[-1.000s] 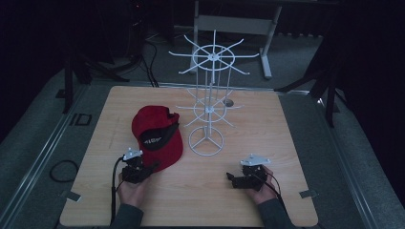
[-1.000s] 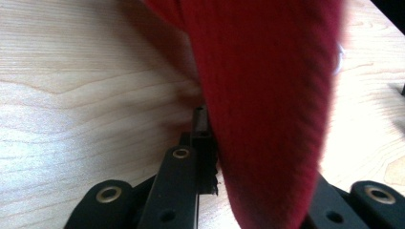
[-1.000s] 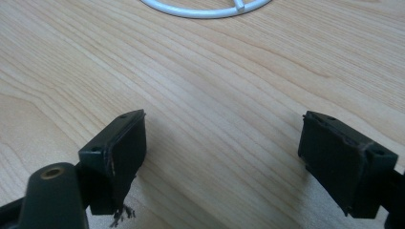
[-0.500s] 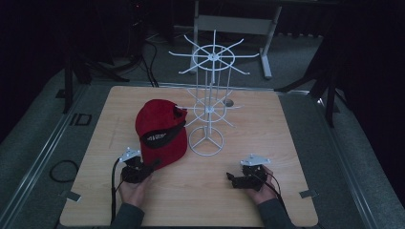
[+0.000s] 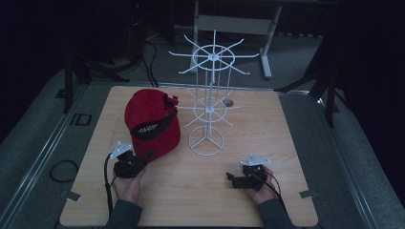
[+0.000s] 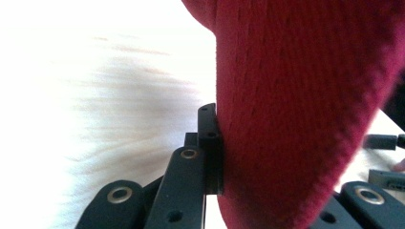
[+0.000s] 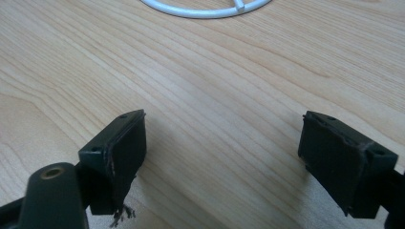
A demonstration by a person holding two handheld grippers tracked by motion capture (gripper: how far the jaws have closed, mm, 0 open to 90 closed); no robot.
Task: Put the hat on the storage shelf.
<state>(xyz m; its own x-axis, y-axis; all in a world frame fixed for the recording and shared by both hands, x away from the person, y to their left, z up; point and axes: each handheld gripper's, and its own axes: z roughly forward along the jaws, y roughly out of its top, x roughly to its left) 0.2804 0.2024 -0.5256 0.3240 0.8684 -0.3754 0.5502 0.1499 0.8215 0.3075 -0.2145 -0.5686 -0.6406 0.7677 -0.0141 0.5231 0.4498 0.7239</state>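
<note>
High view shows the left gripper [image 5: 143,159] clamped on the red cap [image 5: 152,125] at left of centre, the right gripper [image 5: 232,179] resting wide open lower right; judged next: carrying the cap to the white wire rack [image 5: 208,112].

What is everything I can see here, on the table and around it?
cap: one, red with a black band, left half of the table, tilted up, its near edge held
wire rack: one, white, spoked tiers on a ring base, middle of the table
table: one, light wood, centre of the high view
metal stand: one, grey, on the floor behind the table
cable loop: one, black, on the floor at the left
left gripper: one, black, near left, fingers shut on the cap
right gripper: one, black, near right, fingers open over bare wood
hands: two, at the near edge
</note>
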